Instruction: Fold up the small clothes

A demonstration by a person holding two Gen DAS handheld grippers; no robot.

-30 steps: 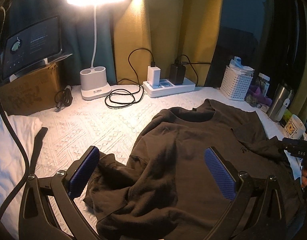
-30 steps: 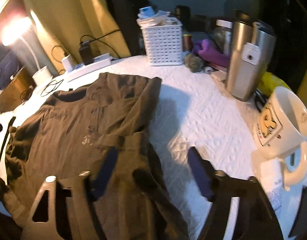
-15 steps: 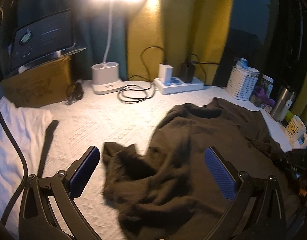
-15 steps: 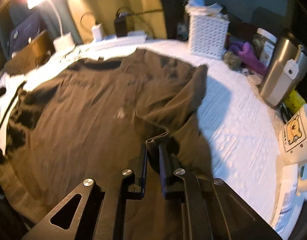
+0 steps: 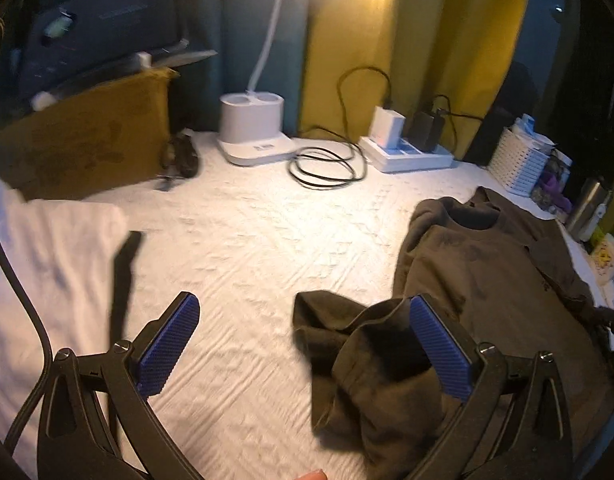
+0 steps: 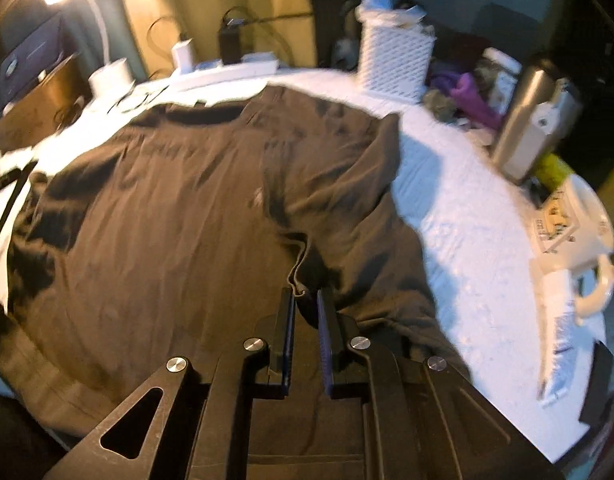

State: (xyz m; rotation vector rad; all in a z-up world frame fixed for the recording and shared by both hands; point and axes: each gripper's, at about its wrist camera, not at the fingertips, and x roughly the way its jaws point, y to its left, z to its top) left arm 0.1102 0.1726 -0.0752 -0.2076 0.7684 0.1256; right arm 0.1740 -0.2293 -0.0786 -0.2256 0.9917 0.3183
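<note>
Left wrist view: the left gripper (image 5: pixel 303 344), its two blue ribbed pads spread wide apart, hangs over a white textured bedspread (image 5: pixel 259 240) with nothing pressed between the pads. A dark brown short-sleeved T-shirt (image 5: pixel 487 280) lies on the right half of the spread, neckline toward the far edge; one rumpled sleeve reaches out to the left and lies bunched in front of the right-hand pad, and the picture does not show whether cloth and pad touch. Along the far edge stand a white desk lamp base with two round wells (image 5: pixel 253 128), a loose coil of black cable (image 5: pixel 327 166) and a white power strip carrying one white and one black charger (image 5: pixel 407 154). A brown cardboard box (image 5: pixel 83 140) sits at far left, with a white folded cloth (image 5: pixel 55 264) in front of it. A white perforated plastic basket (image 5: pixel 519 164) and a steel tumbler (image 5: pixel 587 208) stand at the far right.

Right wrist view: the right gripper (image 6: pixel 305 300), its jaws having just been closing, is clamped on a raised fold at the near side of the shirt, the pinched ridge of brown cloth standing up between the narrow pads. The rest of the garment spreads flat to the left and away, its other sleeve lying toward the basket. A cream mug with a printed cartoon panel (image 6: pixel 579 232) lies tilted at the right edge, beside the tumbler.
</note>
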